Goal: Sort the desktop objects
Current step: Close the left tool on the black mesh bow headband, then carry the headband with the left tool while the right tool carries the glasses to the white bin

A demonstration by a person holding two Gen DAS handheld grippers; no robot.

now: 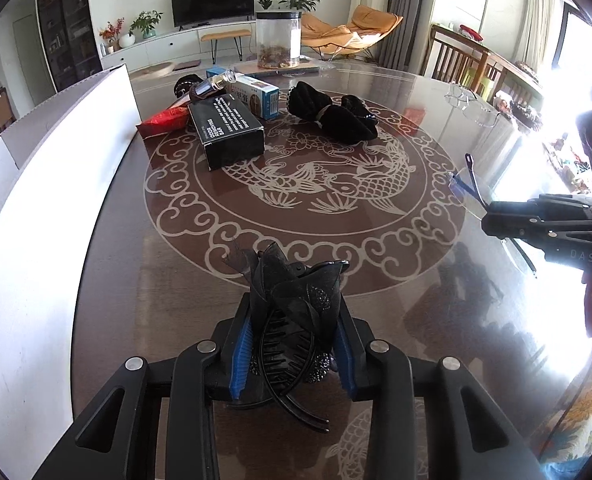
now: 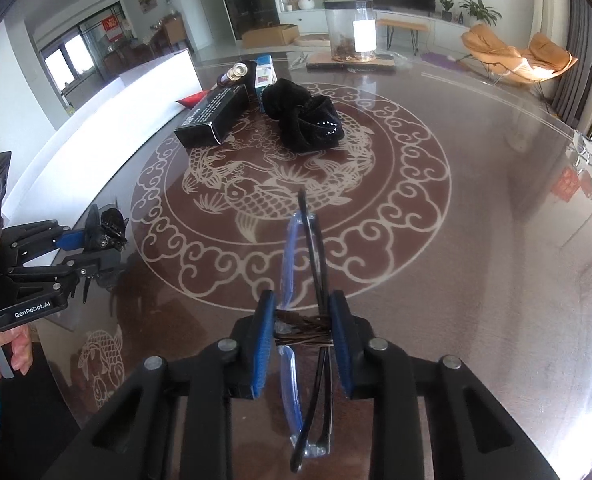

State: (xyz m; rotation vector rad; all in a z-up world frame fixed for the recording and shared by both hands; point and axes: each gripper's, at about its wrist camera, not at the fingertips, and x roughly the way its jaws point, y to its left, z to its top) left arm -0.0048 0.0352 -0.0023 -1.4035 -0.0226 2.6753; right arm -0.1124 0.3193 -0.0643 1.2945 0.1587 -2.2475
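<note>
My left gripper [image 1: 294, 320] is shut on a black hair claw clip [image 1: 296, 300] with a fabric flower, held above the near side of the round table. It also shows in the right wrist view [image 2: 104, 236] at the left. My right gripper [image 2: 302, 320] is shut on folded glasses [image 2: 302, 264] with clear lenses and dark arms; it shows at the right in the left wrist view [image 1: 492, 220]. On the far side lie a black box [image 1: 228, 132], a blue-white box [image 1: 256, 98], a red packet [image 1: 164, 120], a small bottle [image 1: 216, 80] and a black hair bow [image 1: 332, 114].
A white open box [image 1: 56, 168] stands along the table's left edge. A clear jar [image 1: 278, 40] stands on a flat board at the far edge. Another pair of clear glasses [image 1: 470, 106] lies at the far right. Wooden chairs stand beyond the right edge.
</note>
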